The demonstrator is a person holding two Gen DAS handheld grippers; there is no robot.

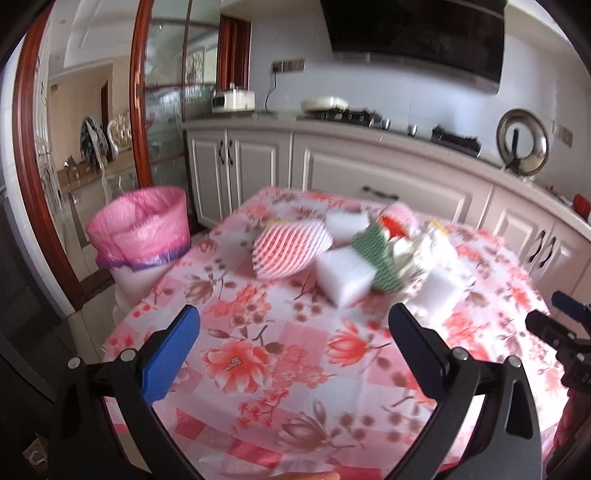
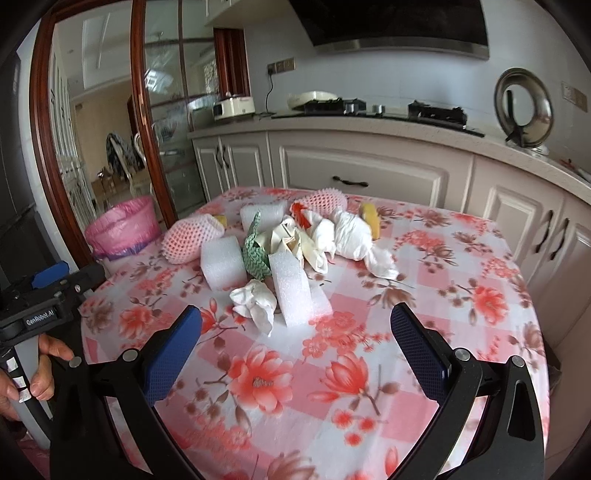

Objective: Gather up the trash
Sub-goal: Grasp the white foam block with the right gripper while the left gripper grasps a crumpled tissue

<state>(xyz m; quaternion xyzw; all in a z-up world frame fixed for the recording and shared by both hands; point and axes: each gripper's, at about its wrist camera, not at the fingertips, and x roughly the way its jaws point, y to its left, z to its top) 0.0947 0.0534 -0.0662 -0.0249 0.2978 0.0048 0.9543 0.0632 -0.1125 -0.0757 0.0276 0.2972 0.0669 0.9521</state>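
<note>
On the floral tablecloth [image 2: 332, 369], trash pile [image 2: 295, 243] at twelve o'clock; bin [image 1: 140, 229] probably beyond the edge at ten; left gripper [image 1: 293, 325] and right gripper [image 2: 295, 325] gape wide, empty.

Place: home kitchen | Evidence: gas hob [image 2: 436, 110], range hood [image 2: 391, 26], cream cabinets [image 2: 362, 177], floral-clothed table [image 2: 424, 295]

Both grippers: black curved frames, blue textured pads [image 2: 173, 354], silver screws. Left gripper [image 2: 44, 295] body reads "GenRobot.AI". Bare hand [image 2: 33, 373] on grey handle.
</note>
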